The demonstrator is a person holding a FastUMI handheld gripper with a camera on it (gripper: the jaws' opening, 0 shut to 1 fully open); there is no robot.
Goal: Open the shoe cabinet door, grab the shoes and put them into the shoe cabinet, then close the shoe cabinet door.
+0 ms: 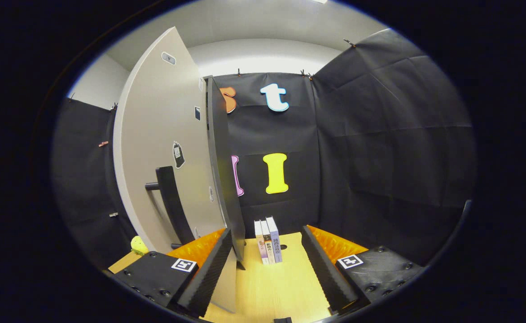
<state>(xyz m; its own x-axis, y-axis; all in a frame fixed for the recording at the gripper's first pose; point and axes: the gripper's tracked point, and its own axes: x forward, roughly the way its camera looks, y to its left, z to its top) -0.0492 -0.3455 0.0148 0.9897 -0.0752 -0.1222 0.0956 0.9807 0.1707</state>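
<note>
The shoe cabinet's grey door (164,148) rises tall just left of my fingers, with a black bar handle (169,204) on its face and a few stickers. Its dark narrow edge (220,170) faces me and comes down right beside my left finger (209,273), on that finger's inner side. The door's lower corner (226,287) reaches into the gap between the fingers. My gripper (267,231) is open, and the right finger (326,269) stands well apart from the door. I cannot tell whether the left finger touches the door edge.
Three books (268,240) stand upright on the light wooden tabletop (281,287), just beyond the fingertips. A small yellow object (138,245) lies at the foot of the door to the left. Black cloth walls close in behind and to the right.
</note>
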